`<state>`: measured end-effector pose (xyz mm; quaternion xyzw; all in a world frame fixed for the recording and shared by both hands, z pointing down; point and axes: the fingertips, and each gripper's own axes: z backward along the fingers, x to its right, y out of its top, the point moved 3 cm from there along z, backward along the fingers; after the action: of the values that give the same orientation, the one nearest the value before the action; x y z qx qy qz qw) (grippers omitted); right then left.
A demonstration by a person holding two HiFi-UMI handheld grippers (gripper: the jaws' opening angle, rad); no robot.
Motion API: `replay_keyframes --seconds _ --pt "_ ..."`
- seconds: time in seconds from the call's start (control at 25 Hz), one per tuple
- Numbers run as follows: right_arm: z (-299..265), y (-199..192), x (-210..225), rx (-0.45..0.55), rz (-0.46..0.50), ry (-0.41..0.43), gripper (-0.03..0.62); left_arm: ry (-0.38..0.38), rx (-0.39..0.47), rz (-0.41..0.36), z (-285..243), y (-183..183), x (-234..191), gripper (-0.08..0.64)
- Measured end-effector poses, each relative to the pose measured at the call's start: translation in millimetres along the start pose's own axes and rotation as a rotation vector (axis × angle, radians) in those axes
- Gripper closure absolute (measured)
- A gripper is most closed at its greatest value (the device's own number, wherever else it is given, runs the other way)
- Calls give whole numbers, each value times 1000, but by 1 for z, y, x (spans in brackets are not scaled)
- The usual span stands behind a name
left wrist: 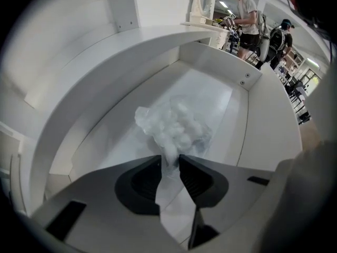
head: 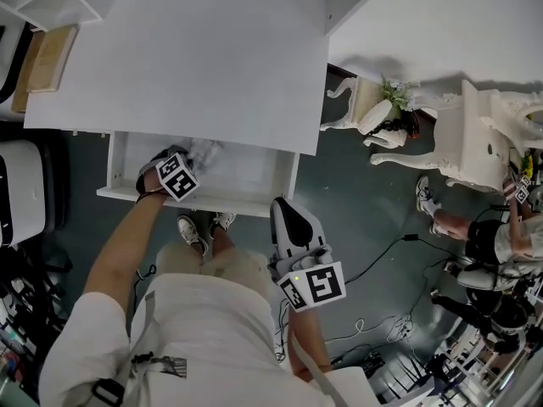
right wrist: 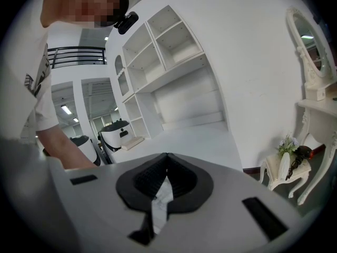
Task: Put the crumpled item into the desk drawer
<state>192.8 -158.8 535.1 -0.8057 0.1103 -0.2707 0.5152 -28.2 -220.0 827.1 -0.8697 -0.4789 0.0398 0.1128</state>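
Observation:
The crumpled item, a wad of clear white plastic, lies in the open white desk drawer. My left gripper is down in the drawer, and its narrow jaws pinch the wad's lower tail. In the head view the left gripper sits over the drawer, with the crumpled item just beyond it. My right gripper hangs outside the drawer's right front corner, above the floor. In its own view the right gripper is shut with nothing between its jaws.
The white desk top overhangs the drawer's back. To the right stand an ornate white vanity and a small side table with a plant. Cables trail over the dark floor. Two people stand beyond the desk. White shelves line the wall.

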Motion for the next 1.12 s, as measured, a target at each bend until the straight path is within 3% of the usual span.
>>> replay_keyframes --seconds 0.4,0.6,1.12 --pt "6 2 -1 -3 11 -1 583 61 24 10 -1 3 -6 331" --pt "7 4 -9 7 21 4 583 112 64 3 7 0 -12 196" --pt "16 11 -54 38 61 17 583 16 176 100 45 1 5 192"
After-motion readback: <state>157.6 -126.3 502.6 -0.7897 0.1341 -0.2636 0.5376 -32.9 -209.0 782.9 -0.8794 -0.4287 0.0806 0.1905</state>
